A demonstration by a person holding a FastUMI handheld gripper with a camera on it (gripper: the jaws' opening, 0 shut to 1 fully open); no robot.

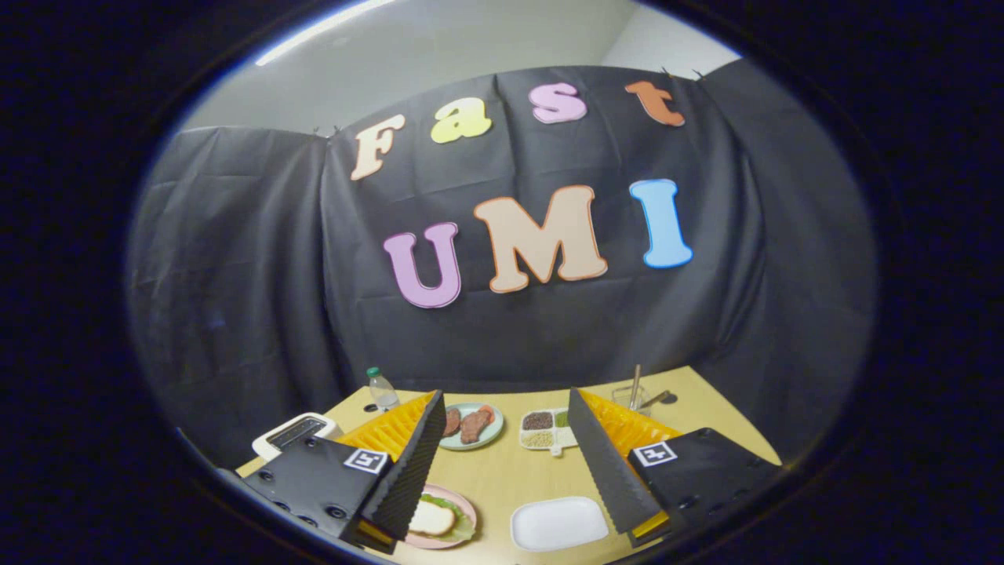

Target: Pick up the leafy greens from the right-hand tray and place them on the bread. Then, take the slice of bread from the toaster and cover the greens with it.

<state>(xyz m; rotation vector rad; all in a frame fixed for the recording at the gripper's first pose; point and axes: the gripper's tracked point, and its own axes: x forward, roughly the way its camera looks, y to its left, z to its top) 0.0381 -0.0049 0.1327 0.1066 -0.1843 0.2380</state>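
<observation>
Gripper [510, 479] hovering w/ fingers spread wide, nothing btwn them. Bread [434, 518] lying on greens [463, 530], pink plate [469, 508], just beside left finger; toaster [294, 434] beyond.

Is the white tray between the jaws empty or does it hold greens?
Empty. The white tray shows only bare surface between the open gripper jaws. Green leaves lie under the bread on the pink plate.

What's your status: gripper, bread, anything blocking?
Gripper open, holding nothing, above the table. Bread slice tops greens on pink plate. White tray bare. Nothing in the way.
</observation>
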